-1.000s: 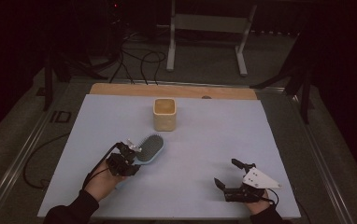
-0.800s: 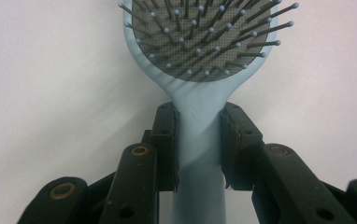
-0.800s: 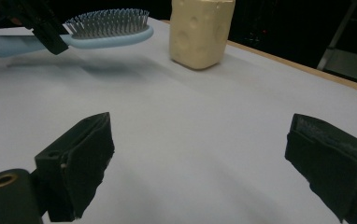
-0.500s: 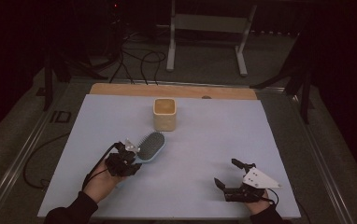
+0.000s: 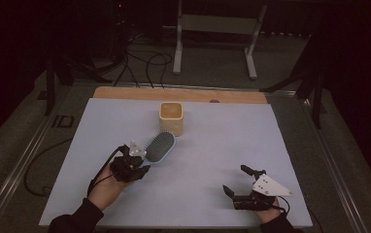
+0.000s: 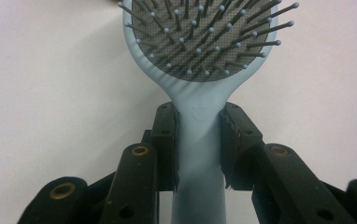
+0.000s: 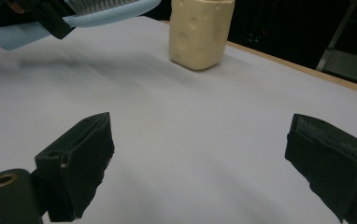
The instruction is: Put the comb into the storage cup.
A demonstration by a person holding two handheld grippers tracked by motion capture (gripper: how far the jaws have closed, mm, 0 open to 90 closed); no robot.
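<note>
**Brush clamped in left gripper**

My left gripper (image 6: pixel 197 140) has its jaws closed on the handle of the brush (image 6: pixel 200 70); the bristled head projects beyond the tips, bristles up. My right gripper (image 7: pixel 200 163) rests with jaws wide apart, nothing between them. The cup (image 7: pixel 200 32) stands well ahead of them.

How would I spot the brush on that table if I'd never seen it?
Start at the pale table and find the yellow, cheese-like cup near its far edge. Just in front of it is the hairbrush, its handle clamped in the left gripper. It is light blue, with a dark oval pad of ball-tipped bristles facing up.
</note>
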